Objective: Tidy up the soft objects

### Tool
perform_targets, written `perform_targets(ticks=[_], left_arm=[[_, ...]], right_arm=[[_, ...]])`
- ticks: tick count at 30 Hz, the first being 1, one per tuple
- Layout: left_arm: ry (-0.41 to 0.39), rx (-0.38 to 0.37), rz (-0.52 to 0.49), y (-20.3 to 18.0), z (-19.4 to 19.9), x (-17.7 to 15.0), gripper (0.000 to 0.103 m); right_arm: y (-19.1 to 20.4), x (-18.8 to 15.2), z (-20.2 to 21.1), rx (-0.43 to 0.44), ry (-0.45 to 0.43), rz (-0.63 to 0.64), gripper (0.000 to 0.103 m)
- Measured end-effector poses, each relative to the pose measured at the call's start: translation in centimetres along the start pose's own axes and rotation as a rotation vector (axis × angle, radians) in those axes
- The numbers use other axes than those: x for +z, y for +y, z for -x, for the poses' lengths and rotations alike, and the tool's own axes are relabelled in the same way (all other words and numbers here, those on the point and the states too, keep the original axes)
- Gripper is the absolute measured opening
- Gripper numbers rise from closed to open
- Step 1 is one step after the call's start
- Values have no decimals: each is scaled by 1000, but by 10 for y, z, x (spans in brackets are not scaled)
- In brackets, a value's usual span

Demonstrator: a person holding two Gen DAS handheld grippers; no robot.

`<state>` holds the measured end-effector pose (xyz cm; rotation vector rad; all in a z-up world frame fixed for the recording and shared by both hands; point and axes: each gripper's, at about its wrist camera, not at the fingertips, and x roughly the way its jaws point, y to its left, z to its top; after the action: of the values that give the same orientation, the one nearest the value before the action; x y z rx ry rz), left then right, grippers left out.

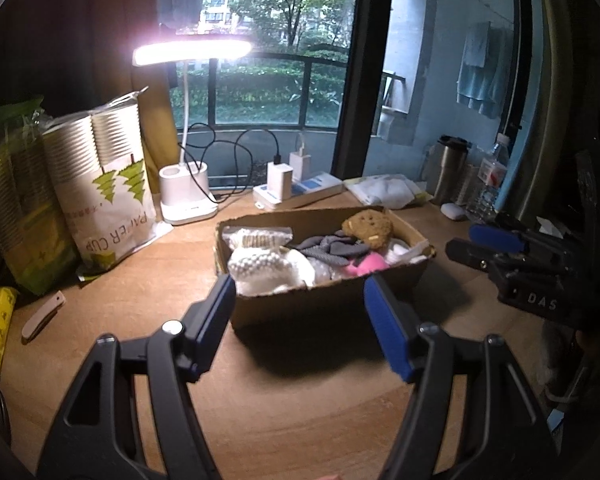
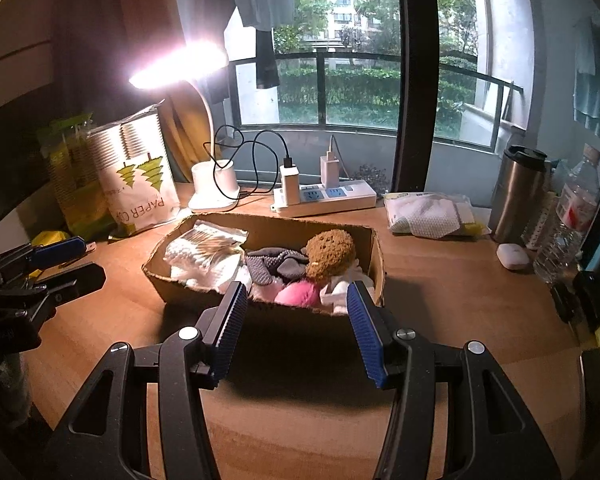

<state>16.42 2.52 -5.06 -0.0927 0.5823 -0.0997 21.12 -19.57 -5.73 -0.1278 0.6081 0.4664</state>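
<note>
The left gripper [image 1: 300, 312] hangs over the wooden desk [image 1: 140, 288], jaws apart with nothing between them, pointing at a cardboard box [image 1: 324, 304]. In the box lie a brown plush toy [image 1: 369, 227], grey knitted cloth [image 1: 327, 249], a pink soft item [image 1: 370, 262] and white fluffy pieces [image 1: 260, 270]. The right gripper [image 1: 488, 246] shows at the box's right. A lit desk lamp [image 1: 188, 194], a paper cup pack [image 1: 108, 196] and a power strip [image 1: 300, 192] stand behind.
</note>
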Motion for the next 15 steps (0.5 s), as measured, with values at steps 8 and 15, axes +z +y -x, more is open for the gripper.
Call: perform_targets(ticks=[8, 15], left_arm=[[-7, -14, -13, -10, 17, -13, 69], [-22, -25, -19, -18, 32, -20, 69]], right_arm=[[4, -13, 20, -9, -13, -1, 55], [12, -23, 38, -8, -30, 7, 55]])
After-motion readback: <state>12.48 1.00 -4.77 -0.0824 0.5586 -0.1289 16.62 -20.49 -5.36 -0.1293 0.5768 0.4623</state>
